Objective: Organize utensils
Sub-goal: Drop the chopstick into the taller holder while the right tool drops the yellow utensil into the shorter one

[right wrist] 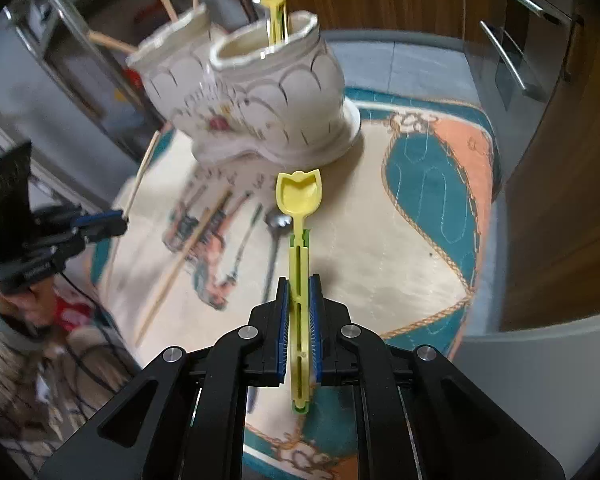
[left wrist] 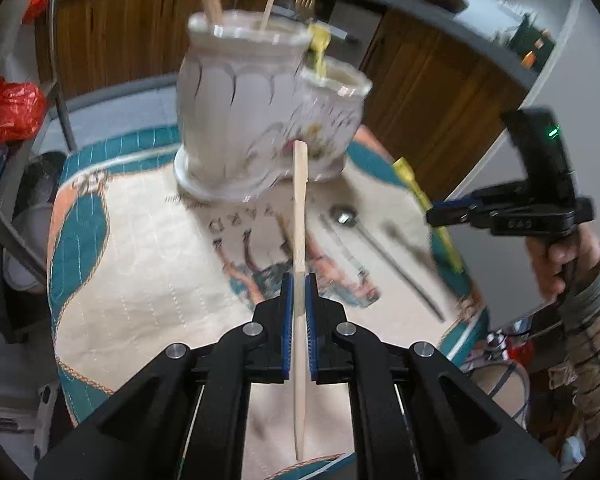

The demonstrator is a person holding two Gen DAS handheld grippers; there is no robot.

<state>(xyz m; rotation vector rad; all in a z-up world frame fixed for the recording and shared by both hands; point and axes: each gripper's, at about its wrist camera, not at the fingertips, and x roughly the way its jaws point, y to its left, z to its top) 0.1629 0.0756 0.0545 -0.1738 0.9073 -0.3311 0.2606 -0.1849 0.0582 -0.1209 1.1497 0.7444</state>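
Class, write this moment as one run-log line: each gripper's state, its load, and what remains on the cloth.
left gripper: shut on wooden stick | right gripper: shut on yellow spoon | ceramic holder: partly filled | metal spoon: on cloth

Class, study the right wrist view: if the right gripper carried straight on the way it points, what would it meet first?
Probably the ceramic utensil holder. The right gripper, shut on a yellow plastic spoon, points toward the holder's base; the spoon's bowl would likely touch first, though depth is unclear.
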